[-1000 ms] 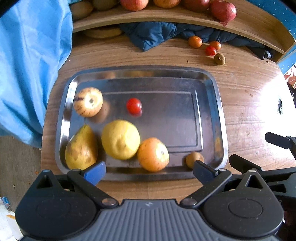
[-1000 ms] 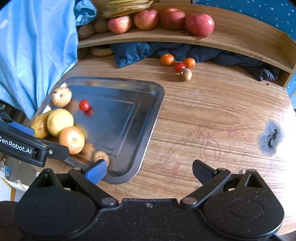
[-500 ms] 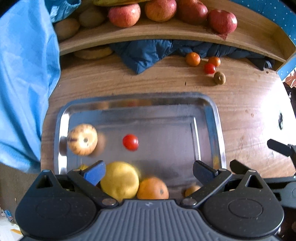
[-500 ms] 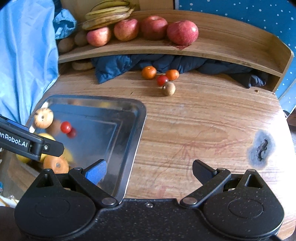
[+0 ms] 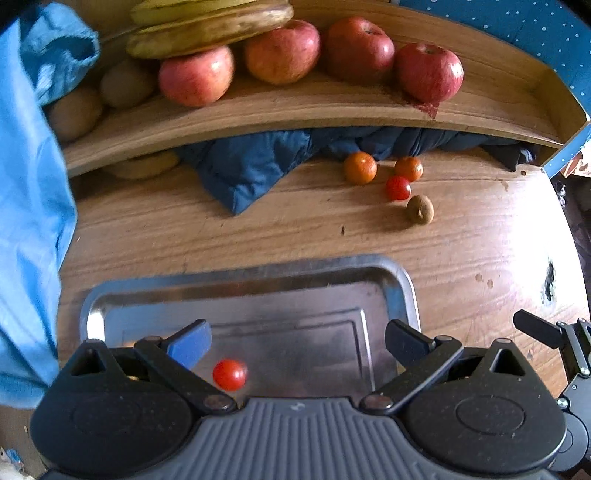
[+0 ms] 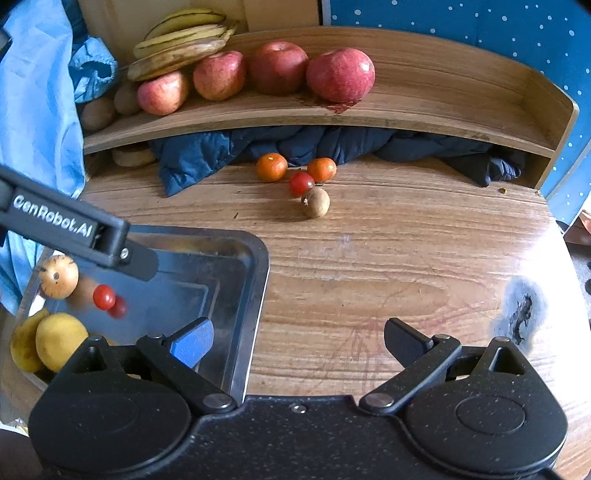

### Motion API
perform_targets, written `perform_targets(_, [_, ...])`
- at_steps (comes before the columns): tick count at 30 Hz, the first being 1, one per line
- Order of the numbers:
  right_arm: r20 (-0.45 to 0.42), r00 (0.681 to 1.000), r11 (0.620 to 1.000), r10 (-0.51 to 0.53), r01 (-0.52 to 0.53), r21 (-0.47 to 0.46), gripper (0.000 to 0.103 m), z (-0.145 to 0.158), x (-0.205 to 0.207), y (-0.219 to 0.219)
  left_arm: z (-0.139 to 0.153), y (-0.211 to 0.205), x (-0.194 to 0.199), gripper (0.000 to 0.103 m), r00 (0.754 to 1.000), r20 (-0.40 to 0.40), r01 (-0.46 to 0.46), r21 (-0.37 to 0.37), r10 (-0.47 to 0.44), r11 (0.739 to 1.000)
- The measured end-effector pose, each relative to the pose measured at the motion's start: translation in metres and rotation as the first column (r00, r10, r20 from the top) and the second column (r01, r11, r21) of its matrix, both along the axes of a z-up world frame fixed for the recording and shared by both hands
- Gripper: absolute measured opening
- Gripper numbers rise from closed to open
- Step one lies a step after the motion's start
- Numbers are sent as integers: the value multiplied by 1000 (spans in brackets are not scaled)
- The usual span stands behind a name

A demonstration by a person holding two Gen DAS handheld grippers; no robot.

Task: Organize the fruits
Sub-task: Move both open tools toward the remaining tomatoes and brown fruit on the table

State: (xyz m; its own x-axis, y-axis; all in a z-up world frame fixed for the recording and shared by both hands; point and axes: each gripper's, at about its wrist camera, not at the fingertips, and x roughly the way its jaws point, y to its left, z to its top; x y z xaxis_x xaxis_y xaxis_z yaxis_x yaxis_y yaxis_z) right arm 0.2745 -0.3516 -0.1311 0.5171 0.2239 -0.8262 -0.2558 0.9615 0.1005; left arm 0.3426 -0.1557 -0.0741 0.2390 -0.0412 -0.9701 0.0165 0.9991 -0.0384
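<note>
Both grippers, left gripper [image 5: 297, 341] and right gripper [image 6: 298, 341], fingers apart and empty, have risen back from the shiny rectangular metal tray [image 6: 255, 280], now facing the small loose fruits [image 6: 301, 182] beyond it, likely the next pick.

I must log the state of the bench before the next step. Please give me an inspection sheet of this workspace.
Surface: wooden table, dark burn mark at its right side.
Job's things: metal tray holding a cherry tomato, a striped round fruit and yellow fruits; loose on the table, two small oranges, a tomato, a brown fruit; apples and bananas on the shelf.
Clutter: dark blue jacket under the shelf.
Grippers: left claw open, empty, over the tray; right claw open, empty.
Cables: nothing seen.
Surroundings: light blue cloth at left, dotted blue wall.
</note>
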Motion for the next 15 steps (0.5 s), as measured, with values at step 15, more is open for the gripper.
perform_targets(15, [73,996,998,-56,52,46,99,-4,31,2,-23,-7,63,102,1000,19,-20,-78,21,997])
